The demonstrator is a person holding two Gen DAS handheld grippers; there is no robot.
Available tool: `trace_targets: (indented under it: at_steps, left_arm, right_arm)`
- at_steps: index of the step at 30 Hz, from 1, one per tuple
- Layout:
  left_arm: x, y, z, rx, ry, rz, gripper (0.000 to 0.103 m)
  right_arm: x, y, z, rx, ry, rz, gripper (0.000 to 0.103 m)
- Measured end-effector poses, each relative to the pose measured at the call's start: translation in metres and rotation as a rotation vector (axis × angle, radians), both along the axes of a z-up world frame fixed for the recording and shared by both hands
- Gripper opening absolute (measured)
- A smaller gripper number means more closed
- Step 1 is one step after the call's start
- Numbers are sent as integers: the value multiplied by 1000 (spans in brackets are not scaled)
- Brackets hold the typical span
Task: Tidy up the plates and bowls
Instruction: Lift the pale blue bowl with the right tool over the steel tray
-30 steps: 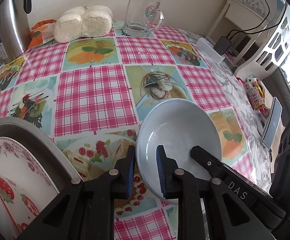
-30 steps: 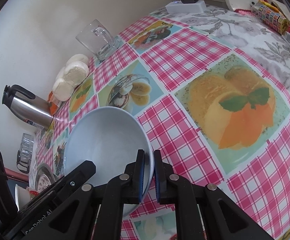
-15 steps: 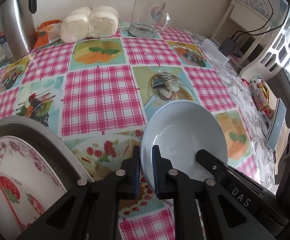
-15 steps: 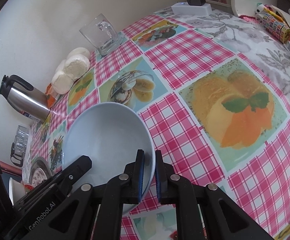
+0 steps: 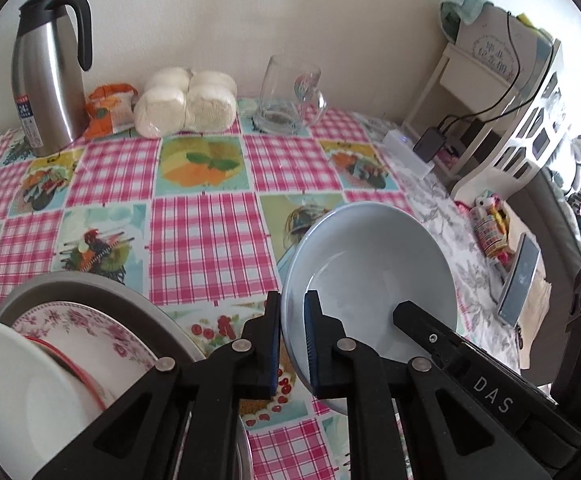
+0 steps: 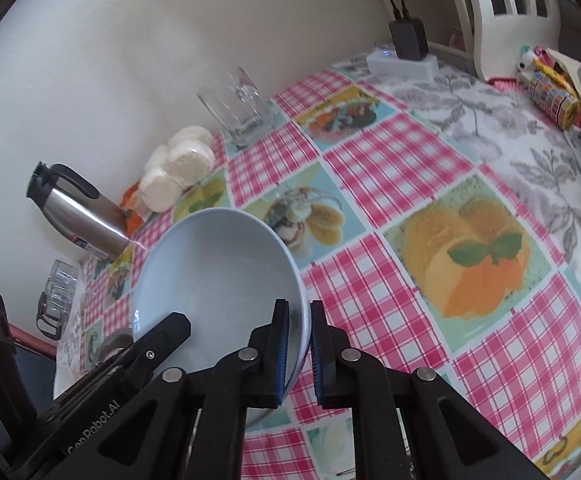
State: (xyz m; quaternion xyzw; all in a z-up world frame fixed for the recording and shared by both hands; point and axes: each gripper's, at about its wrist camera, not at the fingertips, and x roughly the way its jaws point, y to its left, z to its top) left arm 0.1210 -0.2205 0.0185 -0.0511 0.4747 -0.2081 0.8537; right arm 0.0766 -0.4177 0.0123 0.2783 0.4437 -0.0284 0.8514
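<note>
In the left wrist view, a pale blue ceramic bowl (image 5: 370,276) is seen at 4 o'clock, stacked plates (image 5: 70,344) at 8, a steel thermos jug (image 5: 46,80) at 10, and a clear glass mug (image 5: 290,96) at 12 on the checked bench (image 5: 206,236).

The blue bowl (image 5: 370,280) is up higher off the table (image 5: 206,236) now. The left gripper (image 5: 292,332) now squeezes its rim, with the right gripper (image 6: 299,340).
</note>
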Motion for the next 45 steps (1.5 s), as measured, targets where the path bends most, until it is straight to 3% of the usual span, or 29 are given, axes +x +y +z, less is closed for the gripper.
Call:
trace_targets:
  at_steps: [8,19,30,45]
  left_arm:
    - [-8,18,38,-57,-69,14,11]
    - [-26,48,67,-115,-124,64,11]
    - [-43,86,85,-147,-164,106,11]
    - [-60,154,96,-195,-169,196,11]
  right_arm:
    - [-6,11,40,2,-84,17,11]
    - [-18,32,77,-11,-157,47,11]
    - [-29,65,104,-47,-215,92,11]
    - [-37,125,120,-58,-250,190,12]
